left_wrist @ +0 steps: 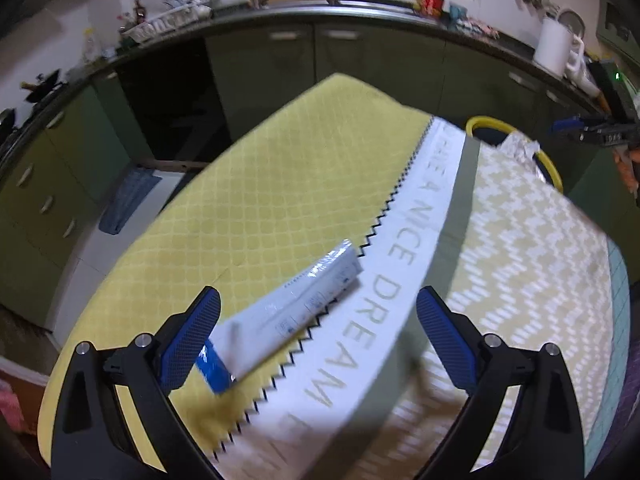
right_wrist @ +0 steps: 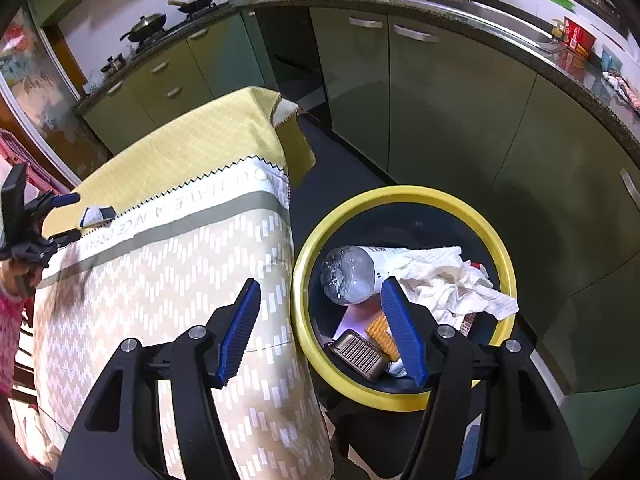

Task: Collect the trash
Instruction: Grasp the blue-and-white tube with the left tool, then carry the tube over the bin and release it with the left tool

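A flattened white and blue tube box [left_wrist: 280,316] lies on the yellow tablecloth [left_wrist: 224,208], its blue end by my left finger. My left gripper [left_wrist: 318,320] is open around it, apart from it. The box also shows small in the right wrist view [right_wrist: 96,214], with the left gripper [right_wrist: 60,220] by it. My right gripper [right_wrist: 320,304] is open and empty above the yellow-rimmed bin [right_wrist: 404,194]. The bin holds a plastic bottle [right_wrist: 350,274], crumpled white paper [right_wrist: 448,280], an orange wafer [right_wrist: 382,334] and a ribbed metal tin [right_wrist: 358,354].
The bin's rim [left_wrist: 488,121] shows past the table's far edge in the left wrist view, with crumpled foil [left_wrist: 520,150] in front. Green kitchen cabinets [right_wrist: 440,100] and a dark counter [left_wrist: 320,12] curve behind. A blue mat [left_wrist: 128,200] lies on the floor at left.
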